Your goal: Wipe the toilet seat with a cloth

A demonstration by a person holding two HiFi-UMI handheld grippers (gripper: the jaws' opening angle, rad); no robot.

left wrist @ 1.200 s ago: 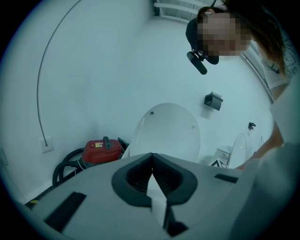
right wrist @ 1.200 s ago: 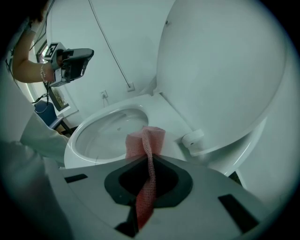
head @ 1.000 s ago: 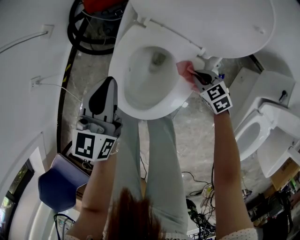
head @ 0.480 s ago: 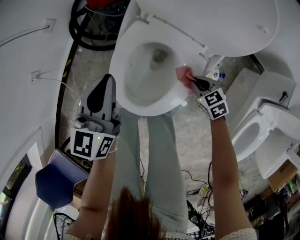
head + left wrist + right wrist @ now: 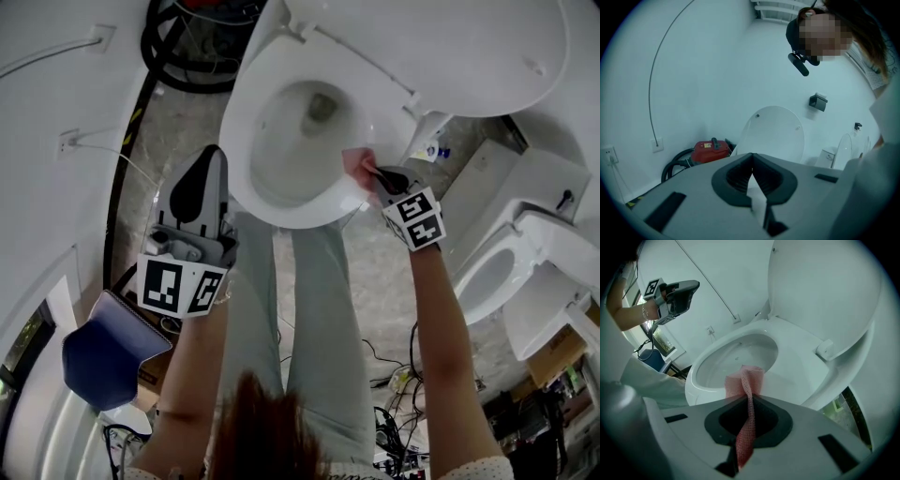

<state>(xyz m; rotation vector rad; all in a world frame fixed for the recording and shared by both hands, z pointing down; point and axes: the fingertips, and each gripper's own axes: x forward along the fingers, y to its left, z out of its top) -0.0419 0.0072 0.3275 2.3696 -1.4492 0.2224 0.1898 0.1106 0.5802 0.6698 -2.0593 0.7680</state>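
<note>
The right gripper [image 5: 373, 172], jaws clamping a pink cloth [image 5: 354, 165], is pressing it on the right side of the toilet seat [image 5: 281, 217] mid-wipe, the next move likely calling for a sweep along the rim, while the left gripper [image 5: 212, 159] is hovering closed and empty beside the bowl.

The pink cloth [image 5: 355, 166] is bunched up and pinched in the right tongs [image 5: 372, 173]. It touches the white toilet seat [image 5: 241, 122], which lies down flat, lid [image 5: 450, 47] up.
</note>
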